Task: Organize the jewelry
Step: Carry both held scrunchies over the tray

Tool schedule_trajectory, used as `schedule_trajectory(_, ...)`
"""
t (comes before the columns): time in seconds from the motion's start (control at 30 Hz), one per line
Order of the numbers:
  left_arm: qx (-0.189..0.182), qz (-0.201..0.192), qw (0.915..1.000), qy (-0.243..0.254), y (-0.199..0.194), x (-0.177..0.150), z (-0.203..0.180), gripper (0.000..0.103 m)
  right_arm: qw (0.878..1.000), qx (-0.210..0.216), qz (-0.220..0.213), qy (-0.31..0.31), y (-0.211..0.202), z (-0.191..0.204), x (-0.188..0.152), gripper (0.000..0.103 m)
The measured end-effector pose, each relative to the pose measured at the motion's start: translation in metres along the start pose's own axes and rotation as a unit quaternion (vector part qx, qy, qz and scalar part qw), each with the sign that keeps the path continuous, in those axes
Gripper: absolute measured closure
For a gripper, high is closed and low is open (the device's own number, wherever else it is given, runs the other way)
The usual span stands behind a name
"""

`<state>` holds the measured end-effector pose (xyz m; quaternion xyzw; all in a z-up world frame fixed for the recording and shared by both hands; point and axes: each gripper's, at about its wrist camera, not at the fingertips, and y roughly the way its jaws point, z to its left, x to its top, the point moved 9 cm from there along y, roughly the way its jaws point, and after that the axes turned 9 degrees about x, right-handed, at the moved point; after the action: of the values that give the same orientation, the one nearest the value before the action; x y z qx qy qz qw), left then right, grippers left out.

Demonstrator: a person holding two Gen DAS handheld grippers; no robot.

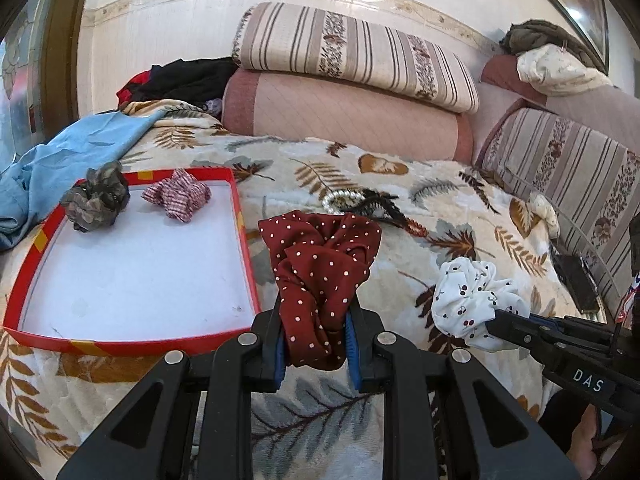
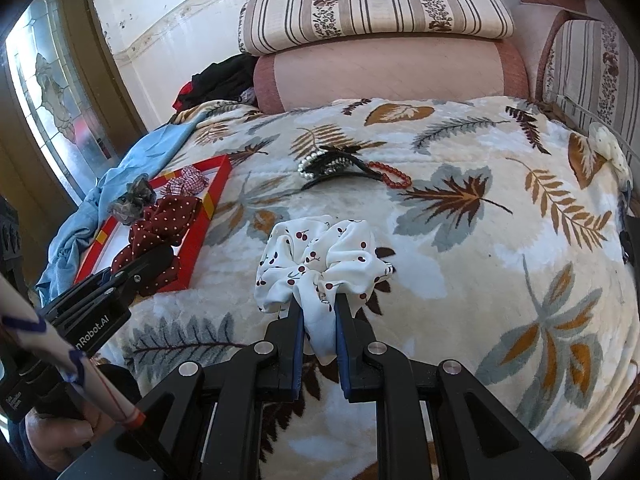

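My left gripper is shut on a dark red polka-dot scrunchie and holds it just right of the red-rimmed box; the pair also shows in the right wrist view. The box holds a grey scrunchie and a red-checked scrunchie. My right gripper is shut on a white cherry-print scrunchie, also seen in the left wrist view. A pearl bracelet, a black hair claw and a red bead bracelet lie on the leaf-print blanket.
A blue cloth lies left of the box. Pink and striped cushions line the back and right. A black phone lies at the right edge, dark clothes at the back left.
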<state>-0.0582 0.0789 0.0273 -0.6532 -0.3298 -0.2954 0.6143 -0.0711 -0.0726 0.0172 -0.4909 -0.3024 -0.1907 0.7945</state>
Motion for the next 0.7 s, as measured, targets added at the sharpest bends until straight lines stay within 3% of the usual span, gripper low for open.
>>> schedule_trajectory(0.37, 0.049, -0.014, 0.9960, -0.074, -0.007, 0.025, 0.081, 0.081, 0.999, 0.037, -0.003, -0.023, 0.007, 0.043, 0.035, 0.088)
schedule_trajectory(0.7, 0.106, -0.011, 0.9812, -0.161, -0.005, 0.041, 0.186, 0.081, 0.993, 0.099, 0.026, -0.053, 0.046, 0.114, 0.062, 0.088)
